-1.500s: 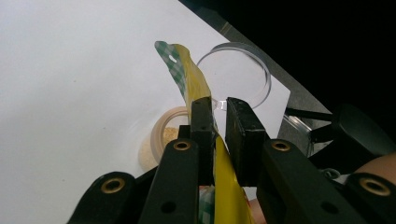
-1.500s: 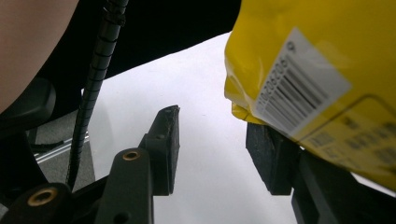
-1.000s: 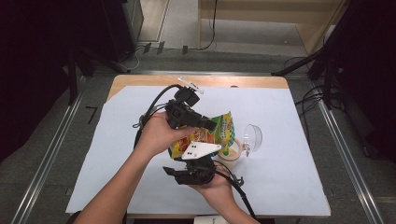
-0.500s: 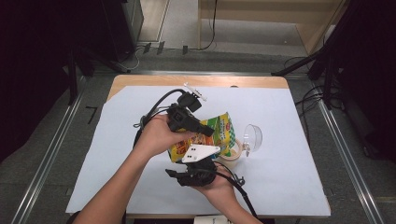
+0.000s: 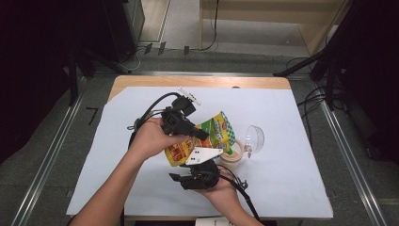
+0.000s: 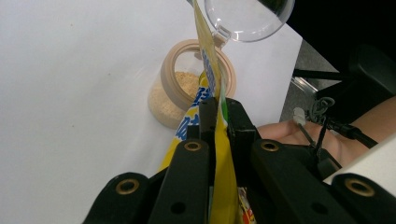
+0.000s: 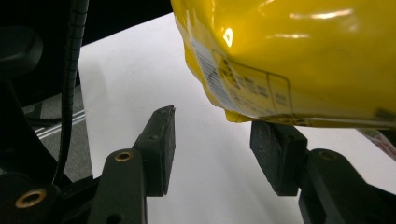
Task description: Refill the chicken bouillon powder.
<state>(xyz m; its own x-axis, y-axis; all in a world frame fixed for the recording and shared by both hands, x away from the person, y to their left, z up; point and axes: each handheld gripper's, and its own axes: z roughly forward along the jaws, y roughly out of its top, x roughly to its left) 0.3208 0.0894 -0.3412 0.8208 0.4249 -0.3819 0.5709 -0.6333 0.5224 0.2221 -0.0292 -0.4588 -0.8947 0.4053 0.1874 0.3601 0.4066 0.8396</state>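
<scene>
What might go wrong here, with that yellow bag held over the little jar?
The left gripper pinches only the pouch's thin edge, so it may slip. Its mouth overhangs the jar's rim, so powder may spill onto the white sheet. The right gripper is open beneath the pouch, giving no firm support.

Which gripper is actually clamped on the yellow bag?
The left gripper: its jaws are shut on the yellow bag above the open jar. The right gripper sits below the bag, jaws apart, gripping nothing.
</scene>
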